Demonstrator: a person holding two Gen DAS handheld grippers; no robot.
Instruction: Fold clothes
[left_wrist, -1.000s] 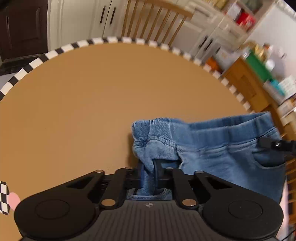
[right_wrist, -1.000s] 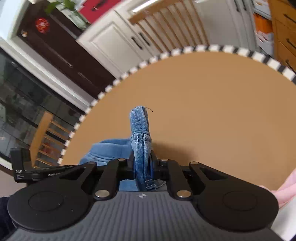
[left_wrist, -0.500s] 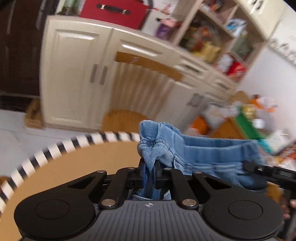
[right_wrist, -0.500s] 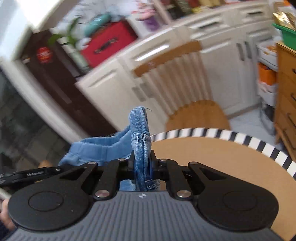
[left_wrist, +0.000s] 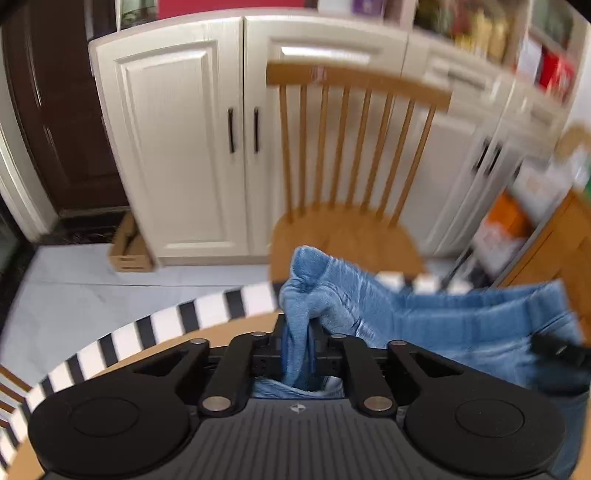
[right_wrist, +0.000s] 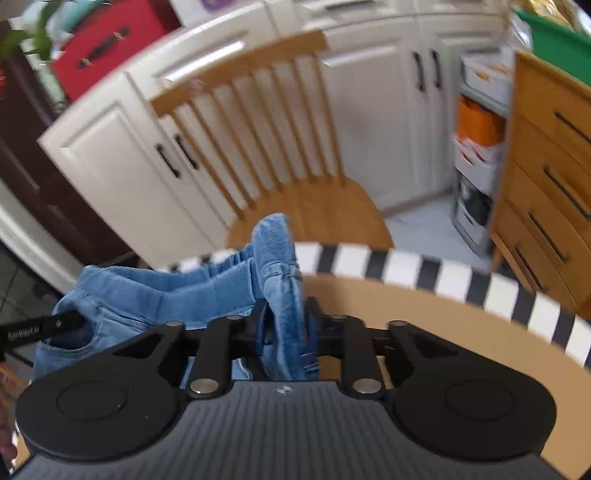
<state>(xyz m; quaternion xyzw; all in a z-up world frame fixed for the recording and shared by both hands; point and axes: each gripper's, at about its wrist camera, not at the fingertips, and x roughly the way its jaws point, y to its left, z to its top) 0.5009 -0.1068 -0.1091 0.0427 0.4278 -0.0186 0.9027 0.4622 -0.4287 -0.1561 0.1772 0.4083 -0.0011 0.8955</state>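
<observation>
Both grippers are clamped on the jeans (left_wrist: 461, 325) right now. The left gripper (left_wrist: 298, 341) has one end of the waistband bunched up between its jaws, and the right gripper (right_wrist: 285, 325) pinches the other end, so the jeans hang stretched between the two, lifted above the round table (right_wrist: 424, 314) near its black-and-white striped edge. In the right wrist view the left gripper's finger pokes in from the left with small white lettering on it, too blurry to read. Compared with a second ago, both cameras have tipped up: back then it was nearly all tabletop, now you get the wooden chair (left_wrist: 354, 155) and the cream cupboards (left_wrist: 177, 140) behind it. Grip on the denim hasn't changed.
</observation>
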